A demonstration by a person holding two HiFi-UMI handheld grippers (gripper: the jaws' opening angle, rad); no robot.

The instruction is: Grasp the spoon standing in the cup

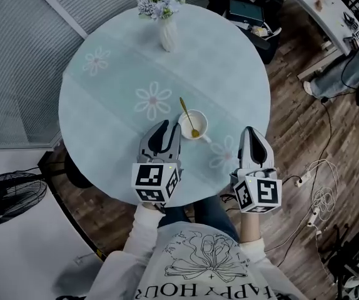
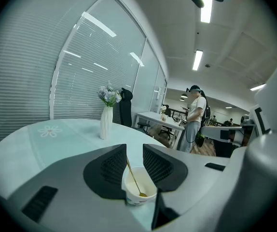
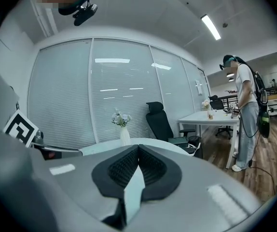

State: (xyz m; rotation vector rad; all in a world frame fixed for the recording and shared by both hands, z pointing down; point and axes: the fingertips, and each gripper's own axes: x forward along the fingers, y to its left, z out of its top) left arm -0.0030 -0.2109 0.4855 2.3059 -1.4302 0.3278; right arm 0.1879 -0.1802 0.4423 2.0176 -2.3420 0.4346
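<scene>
Round pale tabletop point(image 1: 117, 61) carries a white cup point(image 1: 194, 125) with a golden spoon point(image 1: 187, 115) inside. Left gripper point(image 1: 169, 129) has jaws apart near the cup; right gripper point(image 1: 249, 131) has jaws together.

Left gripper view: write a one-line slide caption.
Open left gripper lined up on the gold spoon leaning in the white cup, nothing gripped yet.
</scene>
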